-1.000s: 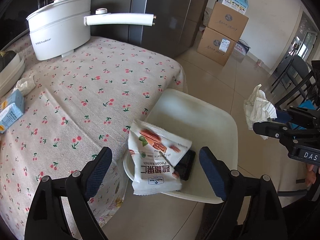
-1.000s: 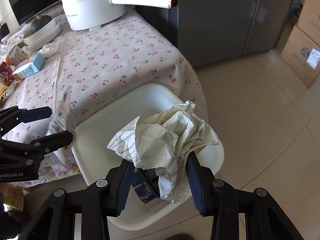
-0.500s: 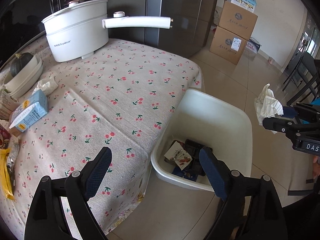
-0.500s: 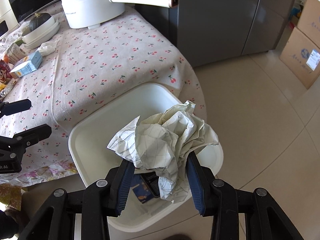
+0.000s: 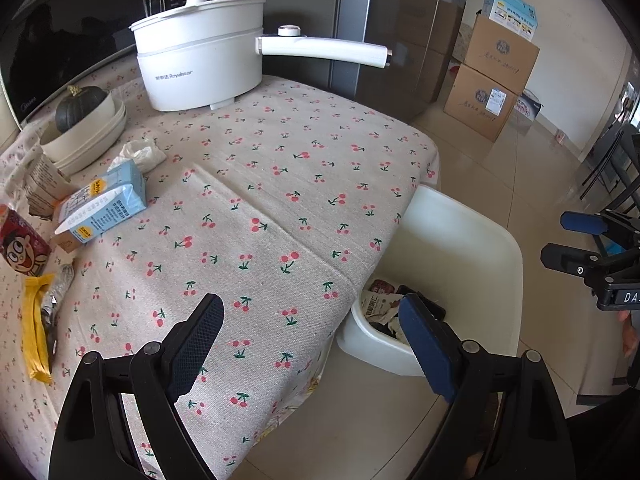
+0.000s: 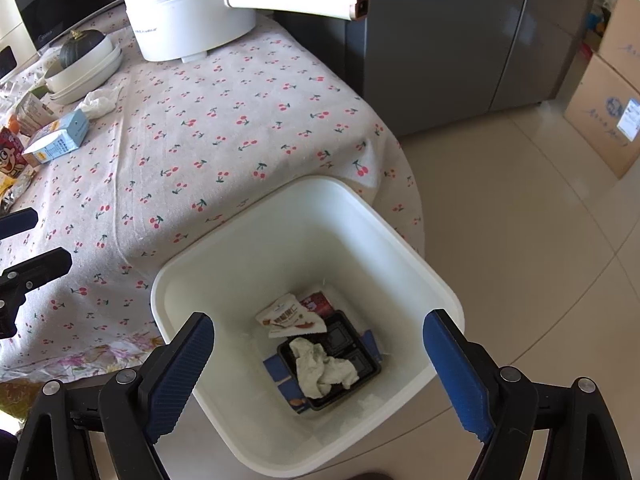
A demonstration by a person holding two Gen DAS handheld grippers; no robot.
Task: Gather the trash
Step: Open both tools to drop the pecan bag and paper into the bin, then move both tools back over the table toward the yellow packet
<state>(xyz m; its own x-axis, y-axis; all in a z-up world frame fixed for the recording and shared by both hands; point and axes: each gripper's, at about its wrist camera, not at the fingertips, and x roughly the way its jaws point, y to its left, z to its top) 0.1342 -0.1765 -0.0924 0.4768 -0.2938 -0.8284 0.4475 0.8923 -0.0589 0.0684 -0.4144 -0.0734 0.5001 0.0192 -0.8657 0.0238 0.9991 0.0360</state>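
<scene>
My right claw [image 6: 318,364] hangs over the white square plastic waste bin [image 6: 416,252] with its blue-padded jaws just spread wide and nothing between them; they have only now been opening, and the crumpled pale paper wad [image 6: 322,370] lies at the bottom of the bin, on top of a black plastic tray [image 6: 344,340] and beside a white snack packet with red print [image 6: 290,316]. I hold the claw pointing steeply down above the bin's mouth so that whatever I let go falls straight inside and not onto the tiled floor. My left claw [image 5: 310,346] is wide open too and empty, poised above the edge of the table with the cherry-print cloth [image 5: 280,184], next to the bin, which stands right against the cloth's hanging edge, I judge so that the carry is short. More rubbish waits at the far left of the table: a pale blue drink carton [image 5: 106,204] lying on its side, a crumpled white tissue [image 5: 140,154] near the stacked white bowls [image 5: 86,136], a yellow wrapper [image 5: 36,334] and a red cartoon-printed packet [image 5: 22,248]. The white electric pot with its long handle [image 5: 200,52] is no trash, I think, and stays put. My guess is the left claw goes for the carton next.
</scene>
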